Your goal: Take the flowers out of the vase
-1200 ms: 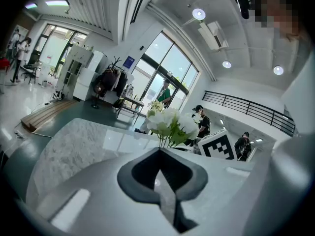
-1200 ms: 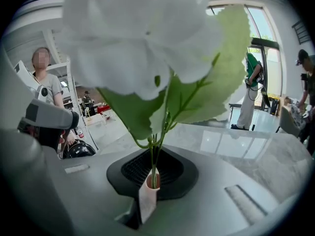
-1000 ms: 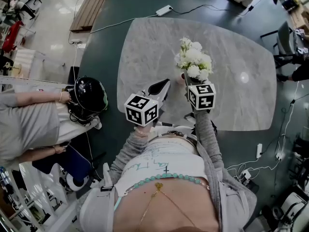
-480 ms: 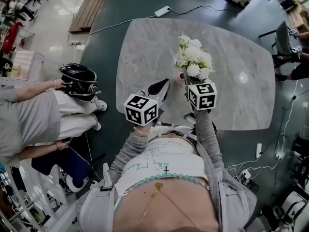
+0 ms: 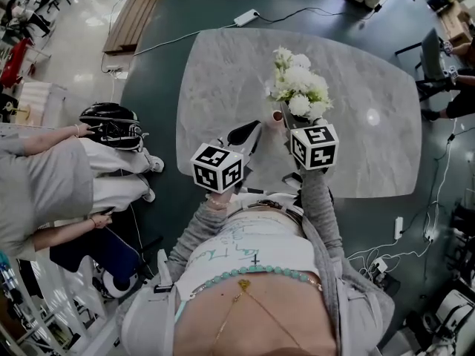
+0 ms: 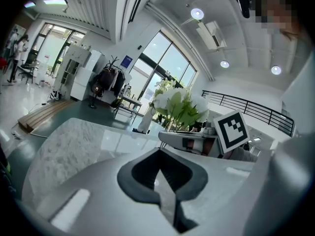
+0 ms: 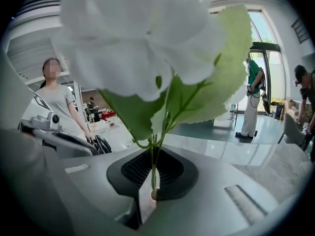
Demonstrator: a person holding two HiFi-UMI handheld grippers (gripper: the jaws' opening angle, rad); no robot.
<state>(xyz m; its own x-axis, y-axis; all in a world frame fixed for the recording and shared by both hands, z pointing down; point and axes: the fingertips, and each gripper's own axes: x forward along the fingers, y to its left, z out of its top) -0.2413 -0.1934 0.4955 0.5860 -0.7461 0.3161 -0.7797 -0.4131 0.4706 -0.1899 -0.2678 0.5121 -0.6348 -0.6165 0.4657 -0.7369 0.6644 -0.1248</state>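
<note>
right gripper point(image 7: 153, 193): fingers clamped on the stem of the white flowers point(image 5: 298, 91) | flowers: over the marble-look worktop point(image 5: 223, 73), at 12 o'clock of its marker cube point(image 5: 314, 147) | left gripper point(image 6: 160, 183): fingers closed, empty; at 9 o'clock of the right

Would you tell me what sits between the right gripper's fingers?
The flowers' thin green stem, pinched by the right gripper; the right gripper view shows it.
</note>
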